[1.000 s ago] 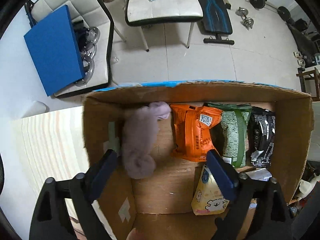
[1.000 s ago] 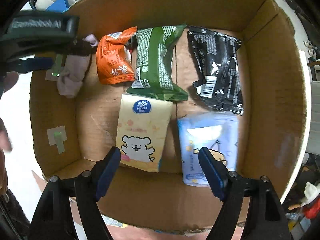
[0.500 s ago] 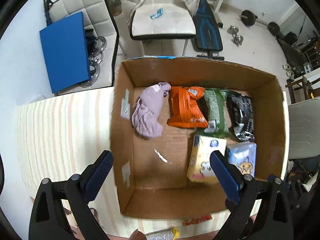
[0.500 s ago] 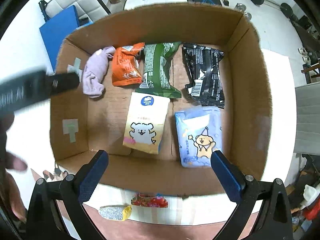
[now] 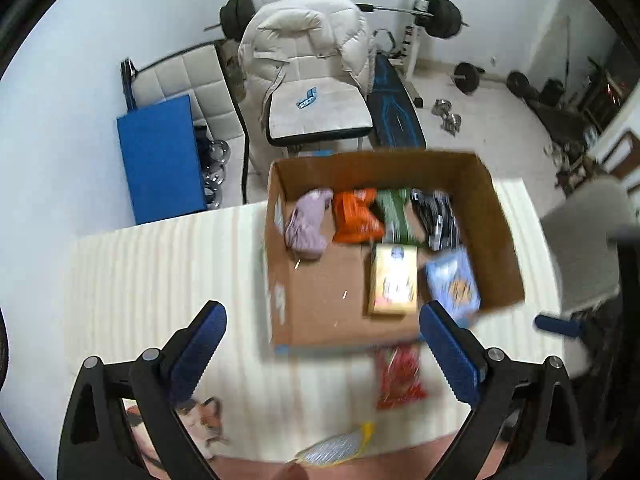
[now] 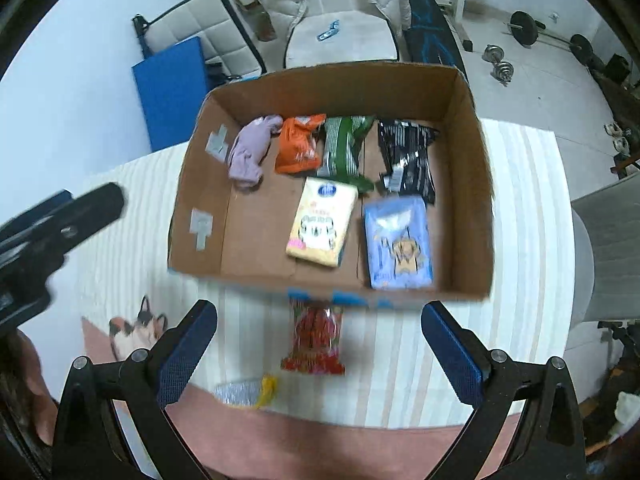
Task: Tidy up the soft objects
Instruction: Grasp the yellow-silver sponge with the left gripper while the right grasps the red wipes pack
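A: The red pack (image 6: 314, 338) lies on the table, between the right gripper (image 6: 318, 350)'s wide, empty fingers, just short of the box (image 6: 478, 168).

B: Drop straight down, pinch it mid-body, lift over the near wall. Left gripper (image 5: 320, 354)?

A: Wide too, holding nothing. A silver pack (image 6: 242, 392) sits nearer us.

B: Inside the box?

A: Sock (image 6: 250, 150), orange (image 6: 298, 144), green (image 6: 344, 148) and black (image 6: 408, 154) packs far; two tissue packs (image 6: 322, 222) nearer.

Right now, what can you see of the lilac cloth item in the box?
The lilac cloth item is a soft, crumpled knit-looking bundle, possibly a sock or small towel; blur hides the detail. It lies slack on the floor of the cardboard box, in the far-left corner, beside the orange snack packet, seemingly touching it at the top. Neither gripper touches it.
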Tool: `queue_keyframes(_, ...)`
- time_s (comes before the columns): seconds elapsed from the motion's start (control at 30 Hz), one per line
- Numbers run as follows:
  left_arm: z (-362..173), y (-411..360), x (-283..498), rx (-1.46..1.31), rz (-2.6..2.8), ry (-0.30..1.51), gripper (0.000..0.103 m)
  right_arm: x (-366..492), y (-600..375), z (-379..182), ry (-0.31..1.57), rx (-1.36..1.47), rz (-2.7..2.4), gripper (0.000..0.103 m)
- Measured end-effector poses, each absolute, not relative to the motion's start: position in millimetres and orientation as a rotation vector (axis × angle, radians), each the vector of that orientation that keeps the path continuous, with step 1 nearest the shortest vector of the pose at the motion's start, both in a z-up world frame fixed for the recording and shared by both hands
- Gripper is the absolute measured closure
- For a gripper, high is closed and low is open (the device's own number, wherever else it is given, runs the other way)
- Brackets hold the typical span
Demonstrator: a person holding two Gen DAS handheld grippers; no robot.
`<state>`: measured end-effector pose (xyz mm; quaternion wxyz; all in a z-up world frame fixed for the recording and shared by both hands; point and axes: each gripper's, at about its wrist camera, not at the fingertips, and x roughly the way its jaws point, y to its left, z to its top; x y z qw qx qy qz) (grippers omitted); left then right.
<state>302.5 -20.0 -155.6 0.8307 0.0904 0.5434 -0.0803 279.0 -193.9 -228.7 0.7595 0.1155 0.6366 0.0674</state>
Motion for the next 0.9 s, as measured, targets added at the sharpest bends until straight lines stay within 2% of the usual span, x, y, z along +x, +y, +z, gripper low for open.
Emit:
queue_keyframes(0.13,-206.2,-22.4,257.6,0.369,-0.215,1.249,0.004,235.6,-211.5,-253.2,1.437,0.272,0.146,0.000)
queue_keyframes(0.27,-293.0,-16.6,221.1,0.478,-0.275,1.447,0.004,202.5,-222.4,-293.9,1.526,0.294,0.142,0.000)
queue_keyframes(0.4,-359.3,-17.1,201.2,0.568,-0.307,1.565,0.004,188.1,-221.9,-333.3,1.595,0.304,0.135,0.000)
queue_keyframes(0.6,-420.1,-20.8,195.0,0.627,-0.369,1.684,0.004,192.7,-208.5,-362.4,1.619,0.294,0.142,0.000)
queue_keyframes(0.63,-429.0,-21.3,194.7,0.620,-0.381,1.711,0.007,194.5,-205.7,-365.4,1.619,0.290,0.142,0.000)
queue_keyframes(0.67,-436.5,-21.6,194.9,0.613,-0.384,1.731,0.018,196.4,-203.5,-366.0,1.621,0.286,0.143,0.000)
queue_keyframes(0.7,-442.9,-21.4,195.4,0.600,-0.383,1.755,0.033,199.8,-199.9,-368.5,1.621,0.284,0.146,0.000)
queue_keyframes(0.73,-445.2,-20.3,196.4,0.576,-0.380,1.774,0.036,203.4,-196.9,-370.2,1.617,0.283,0.149,0.000)
queue_keyframes(0.8,-440.5,-16.5,202.1,0.497,-0.346,1.771,0.054,210.2,-190.0,-373.3,1.604,0.268,0.143,0.000)
queue_keyframes(0.9,-435.5,-0.9,209.9,0.337,-0.258,1.786,0.059,220.0,-177.2,-376.7,1.572,0.277,0.130,0.000)
